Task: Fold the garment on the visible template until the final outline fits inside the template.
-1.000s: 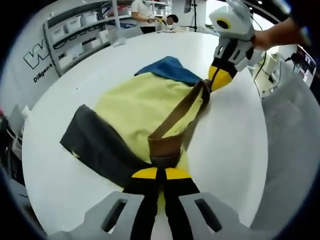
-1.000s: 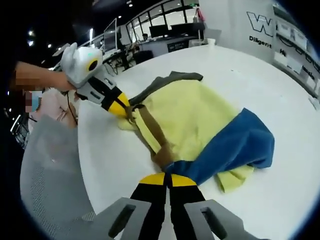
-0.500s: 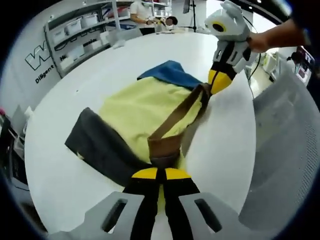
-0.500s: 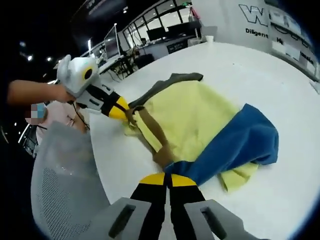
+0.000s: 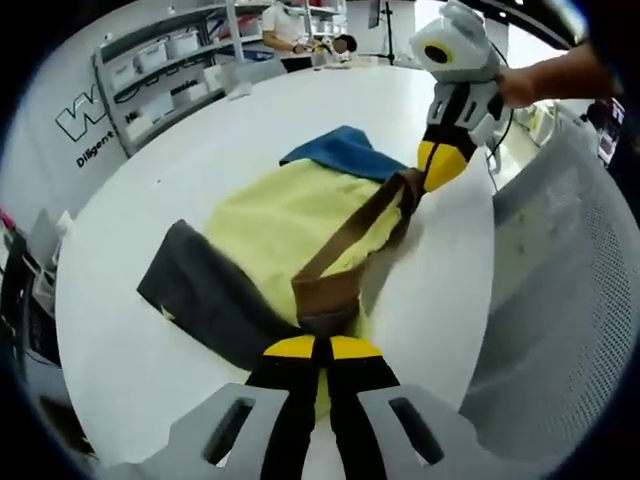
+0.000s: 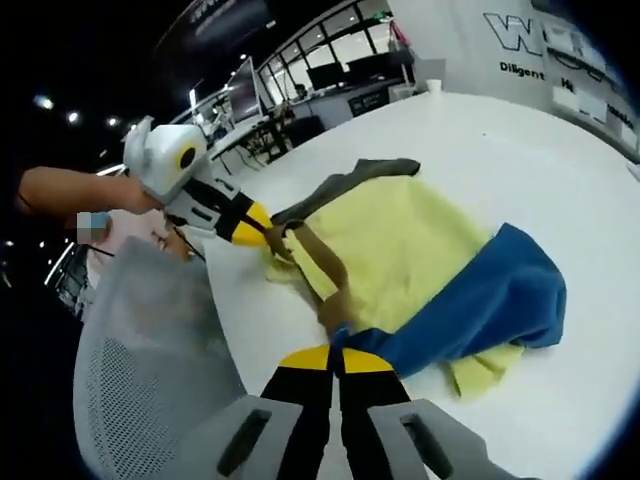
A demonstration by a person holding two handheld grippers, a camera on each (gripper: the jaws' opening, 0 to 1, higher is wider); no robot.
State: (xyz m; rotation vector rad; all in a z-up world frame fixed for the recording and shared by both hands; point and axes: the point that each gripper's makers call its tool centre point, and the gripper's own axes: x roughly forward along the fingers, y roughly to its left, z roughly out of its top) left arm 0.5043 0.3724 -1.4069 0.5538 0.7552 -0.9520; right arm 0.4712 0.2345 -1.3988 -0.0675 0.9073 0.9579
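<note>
Both grippers — left gripper (image 5: 313, 345) and right gripper (image 6: 337, 352) — are clenched on the brown band (image 5: 345, 235) of a soft, limp garment (image 5: 280, 225) spread mid-table (image 5: 230, 130). In the left gripper view the right gripper sits at 1 o'clock — light cloth, best pinched along hems.

Bare table (image 5: 200, 130) beyond garment (image 5: 290, 215); mesh chair (image 5: 560, 300) crowds near edge
</note>
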